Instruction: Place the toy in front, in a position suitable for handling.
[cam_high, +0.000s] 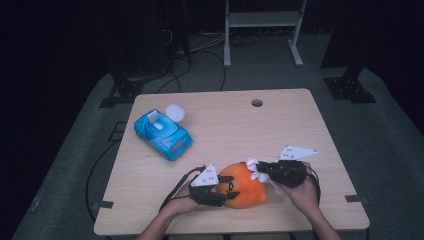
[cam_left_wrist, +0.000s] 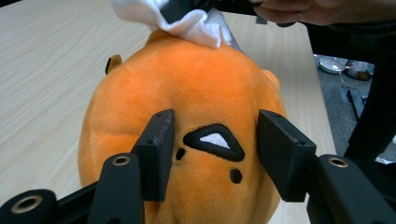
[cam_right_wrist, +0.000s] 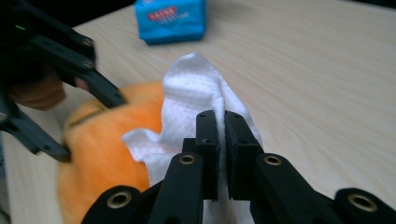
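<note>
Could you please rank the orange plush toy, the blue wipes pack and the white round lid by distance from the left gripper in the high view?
1. orange plush toy: clamped by the left gripper, near edge.
2. blue wipes pack: up-left on the table.
3. white round lid: just beyond the pack.

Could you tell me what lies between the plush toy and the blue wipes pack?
Bare table between plush and pack, as the high view shows.
</note>
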